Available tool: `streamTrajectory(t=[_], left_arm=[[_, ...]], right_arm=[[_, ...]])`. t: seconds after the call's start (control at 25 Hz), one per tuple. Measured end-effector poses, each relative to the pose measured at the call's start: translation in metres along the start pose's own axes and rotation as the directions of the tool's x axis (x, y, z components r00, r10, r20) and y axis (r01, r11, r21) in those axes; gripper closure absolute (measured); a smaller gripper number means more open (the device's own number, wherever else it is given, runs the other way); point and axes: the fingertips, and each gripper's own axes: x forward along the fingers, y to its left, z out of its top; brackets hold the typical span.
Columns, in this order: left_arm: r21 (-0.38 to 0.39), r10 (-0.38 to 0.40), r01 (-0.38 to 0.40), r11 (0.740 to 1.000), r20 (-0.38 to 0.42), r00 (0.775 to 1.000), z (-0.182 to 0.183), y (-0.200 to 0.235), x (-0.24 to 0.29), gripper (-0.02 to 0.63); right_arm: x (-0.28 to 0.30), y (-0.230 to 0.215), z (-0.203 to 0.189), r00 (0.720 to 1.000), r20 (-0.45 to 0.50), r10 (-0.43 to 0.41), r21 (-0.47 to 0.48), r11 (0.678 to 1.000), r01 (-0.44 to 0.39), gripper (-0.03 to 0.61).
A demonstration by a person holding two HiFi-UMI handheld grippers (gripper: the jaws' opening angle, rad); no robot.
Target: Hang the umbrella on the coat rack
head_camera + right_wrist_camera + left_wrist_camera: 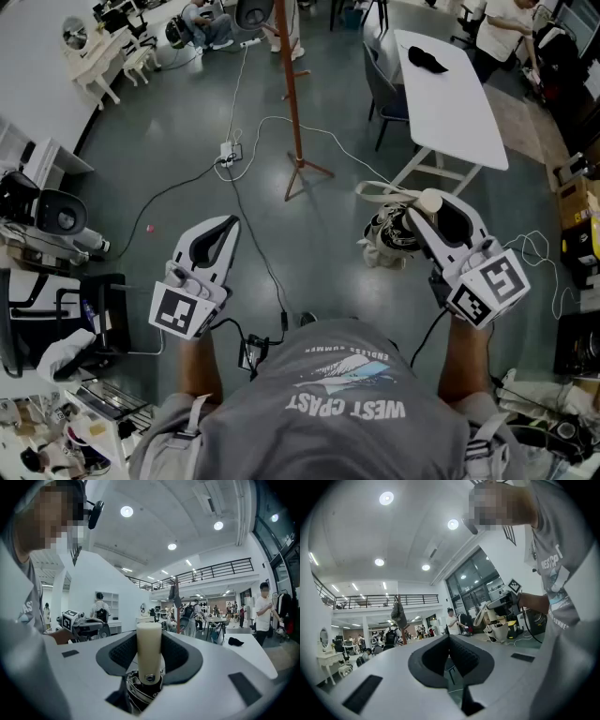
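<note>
Right tongs (pixel 149 637) clench the umbrella (pixel 140 693) by its cream handle (pixel 148 653), upright between them; left tongs (pixel 449 638) closed, empty.

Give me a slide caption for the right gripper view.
Right gripper clamps the umbrella by its cream handle, coat rack ahead across the room.

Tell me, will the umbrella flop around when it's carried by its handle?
Partly, probably. The umbrella's cream handle looks stiff and smooth, so it could slide if gripped lightly. The folded canopy looks loosely bunched, so it likely sways. The thin strap loop looks limp and might snag.
</note>
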Motion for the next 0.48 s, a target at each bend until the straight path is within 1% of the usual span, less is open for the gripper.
streamTrajectory(t=[0.24,0.4,0.48], left_arm=[[0.038,-0.013,0.012,0.999,0.041,0.999,0.004,0.013,0.001,0.597],[0.015,-0.032,0.032,0.999,0.034,0.999,-0.004,0.023,0.0,0.597],[0.017,-0.042,0.041,0.999,0.043,0.998,-0.005,0.024,0.004,0.597]], right_arm=[[0.007,0.001,-0.001,1.0,0.007,-0.014,0.005,1.0,0.014,0.402],[0.019,0.009,0.0,1.0,0.007,-0.025,0.013,1.0,0.025,0.403],[0.021,0.01,0.001,1.0,0.006,-0.024,0.024,0.999,0.024,0.403]])
